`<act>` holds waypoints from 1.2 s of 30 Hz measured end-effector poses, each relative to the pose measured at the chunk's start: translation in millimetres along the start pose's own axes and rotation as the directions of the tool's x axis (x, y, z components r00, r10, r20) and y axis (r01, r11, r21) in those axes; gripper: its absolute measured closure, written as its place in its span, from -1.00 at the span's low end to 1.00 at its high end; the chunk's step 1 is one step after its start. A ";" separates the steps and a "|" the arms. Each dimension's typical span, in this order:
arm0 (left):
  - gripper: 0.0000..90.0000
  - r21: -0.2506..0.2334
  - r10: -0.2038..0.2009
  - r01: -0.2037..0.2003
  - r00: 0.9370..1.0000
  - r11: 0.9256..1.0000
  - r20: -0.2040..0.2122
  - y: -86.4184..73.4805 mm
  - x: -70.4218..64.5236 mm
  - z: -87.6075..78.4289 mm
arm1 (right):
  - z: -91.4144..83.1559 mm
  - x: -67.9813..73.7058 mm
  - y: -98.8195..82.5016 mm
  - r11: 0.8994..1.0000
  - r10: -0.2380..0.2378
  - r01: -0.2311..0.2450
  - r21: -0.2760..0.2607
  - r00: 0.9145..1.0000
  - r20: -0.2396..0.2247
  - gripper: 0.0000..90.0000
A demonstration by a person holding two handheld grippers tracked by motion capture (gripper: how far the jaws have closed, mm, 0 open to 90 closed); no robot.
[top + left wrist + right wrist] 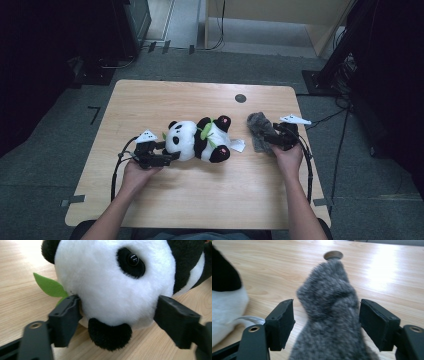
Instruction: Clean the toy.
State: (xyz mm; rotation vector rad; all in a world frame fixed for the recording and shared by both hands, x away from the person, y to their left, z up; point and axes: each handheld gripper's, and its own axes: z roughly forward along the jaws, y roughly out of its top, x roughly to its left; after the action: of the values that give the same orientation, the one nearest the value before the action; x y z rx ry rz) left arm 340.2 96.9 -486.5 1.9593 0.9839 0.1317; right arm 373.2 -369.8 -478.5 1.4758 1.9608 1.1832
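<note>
In the high view, the panda plush (199, 140) is lying at the centre of the frame, its long axis running left to right, head toward the left gripper (170, 156); the grey furry cloth (259, 131) is sitting right of centre, at the right gripper (270, 139).

In the left gripper view, the jaws are standing wide on either side of the panda's head, the left one touching the fur, the right one just clear of it.

In the right gripper view, the jaws are gaping either side of the cloth, gripping nothing; the cloth is stretching away toward the table's hole (333, 255) at upper centre.
</note>
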 end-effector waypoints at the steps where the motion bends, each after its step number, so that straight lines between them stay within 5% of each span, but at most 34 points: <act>1: -0.60 0.001 0.008 -0.008 1.000 1.000 -0.005 0.0 -0.6 0.7 | -1.0 2.9 0.3 1.000 -0.001 0.001 -0.006 1.000 -0.004 -0.41; 23: -0.68 -0.012 -0.002 0.002 1.000 1.000 -0.002 2.7 -0.8 0.0 | -33.7 60.9 3.5 0.998 -0.053 0.049 -0.047 0.995 -0.088 -0.60; 36: -0.68 -0.021 -0.002 0.002 1.000 1.000 0.001 3.5 -0.2 1.7 | -50.1 107.7 0.3 0.989 -0.135 0.122 -0.079 0.976 -0.174 -0.60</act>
State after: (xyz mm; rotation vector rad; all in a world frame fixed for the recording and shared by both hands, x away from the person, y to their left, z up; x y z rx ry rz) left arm 342.9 94.7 -484.8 1.9396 0.9799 0.1395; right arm 298.2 -289.4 -433.4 1.2259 2.0759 1.3507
